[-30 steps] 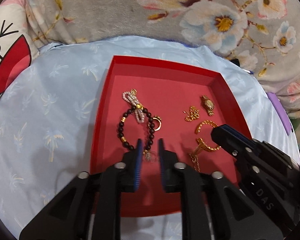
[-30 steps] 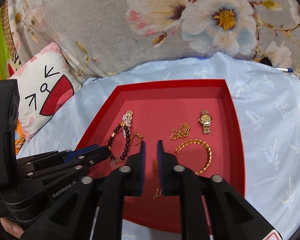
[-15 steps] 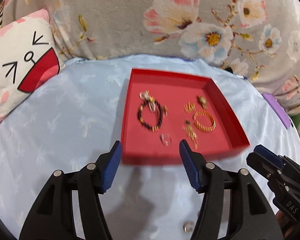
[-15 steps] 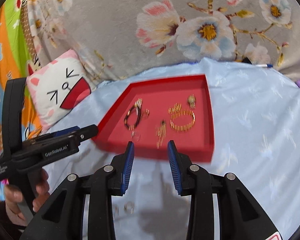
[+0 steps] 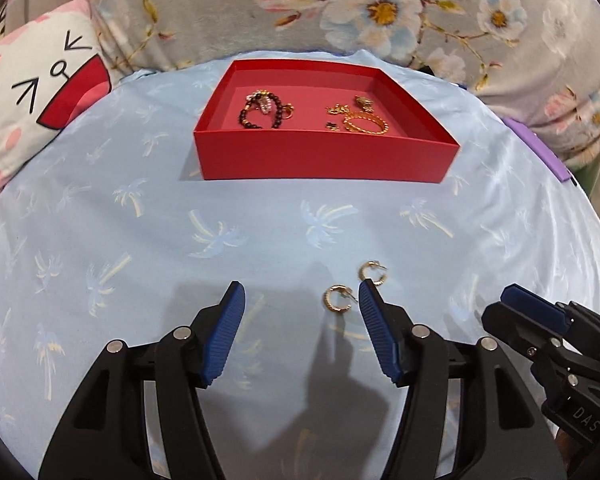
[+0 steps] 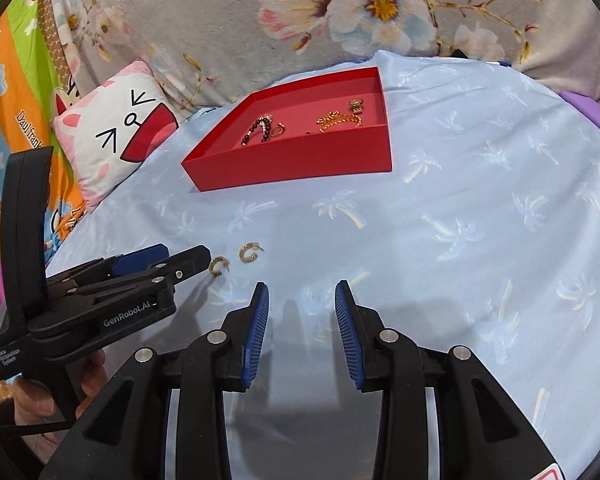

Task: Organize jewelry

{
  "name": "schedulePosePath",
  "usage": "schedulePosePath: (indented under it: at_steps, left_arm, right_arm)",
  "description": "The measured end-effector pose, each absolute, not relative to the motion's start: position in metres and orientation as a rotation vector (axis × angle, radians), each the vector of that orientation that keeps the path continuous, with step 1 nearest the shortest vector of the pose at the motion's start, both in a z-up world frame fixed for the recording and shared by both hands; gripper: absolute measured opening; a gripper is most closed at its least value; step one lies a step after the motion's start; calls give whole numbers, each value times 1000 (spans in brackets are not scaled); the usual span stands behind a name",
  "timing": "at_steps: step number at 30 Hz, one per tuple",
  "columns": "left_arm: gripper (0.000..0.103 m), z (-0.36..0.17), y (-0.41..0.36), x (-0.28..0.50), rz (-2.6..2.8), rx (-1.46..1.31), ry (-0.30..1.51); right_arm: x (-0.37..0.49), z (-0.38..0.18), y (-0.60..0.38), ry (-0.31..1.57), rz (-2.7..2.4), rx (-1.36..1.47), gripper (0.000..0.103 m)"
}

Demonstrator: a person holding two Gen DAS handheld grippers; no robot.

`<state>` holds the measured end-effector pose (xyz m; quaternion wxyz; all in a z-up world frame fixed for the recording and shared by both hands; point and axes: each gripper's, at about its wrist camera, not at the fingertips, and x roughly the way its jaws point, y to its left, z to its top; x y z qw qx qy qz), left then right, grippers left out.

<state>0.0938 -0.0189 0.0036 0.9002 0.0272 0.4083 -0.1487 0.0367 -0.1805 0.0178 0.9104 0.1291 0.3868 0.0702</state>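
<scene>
A red tray [image 5: 324,156] [image 6: 300,160] sits on the blue cloth and holds a dark bead bracelet [image 5: 260,114], a gold chain bracelet [image 5: 366,125], a small gold watch [image 6: 355,105] and other gold pieces. Two gold hoop earrings lie on the cloth in front of the tray: one [image 5: 334,298] [image 6: 218,266] just inside my left gripper's right finger, the other [image 5: 374,273] [image 6: 249,253] beyond that fingertip. My left gripper [image 5: 300,298] is open and empty. My right gripper [image 6: 302,294] is open and empty, right of the earrings.
A cat-face pillow [image 5: 40,92] [image 6: 120,128] lies at the left. A floral grey blanket [image 5: 340,8] rises behind the tray. A purple object [image 5: 536,152] lies at the cloth's right edge. The right gripper also shows in the left wrist view [image 5: 548,328].
Both grippers have pulled back out of the tray toward me and opened. The two hoop earrings on the cloth have come into view near the left gripper.
</scene>
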Motion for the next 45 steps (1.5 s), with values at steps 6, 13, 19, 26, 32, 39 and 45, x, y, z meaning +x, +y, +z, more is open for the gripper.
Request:
schedulePosePath:
  at_steps: [6,13,19,26,32,39,45]
  left_arm:
    - [52,-6,-30,95,-309,100,866]
    - [46,-10,-36,97,-298,137,868]
    - [25,-10,-35,99,-286,136,858]
    - [16,-9,-28,98,-310,117,864]
    - [16,-8,-9,93,-321,93,872]
    - [16,4,11,85,-305,60,849]
    - [16,8,28,86,-278,22,844]
  right_arm:
    - [35,12,-183,800,141,278,34]
    - [36,12,-180,801,144,264,34]
    - [38,12,-179,807,143,263,34]
    - [38,12,-178,808,147,258,34]
    - [39,12,-173,810,152,233,34]
    - [51,10,-153,834,219,210,34]
    - [75,4,-138,889,245,228,33]
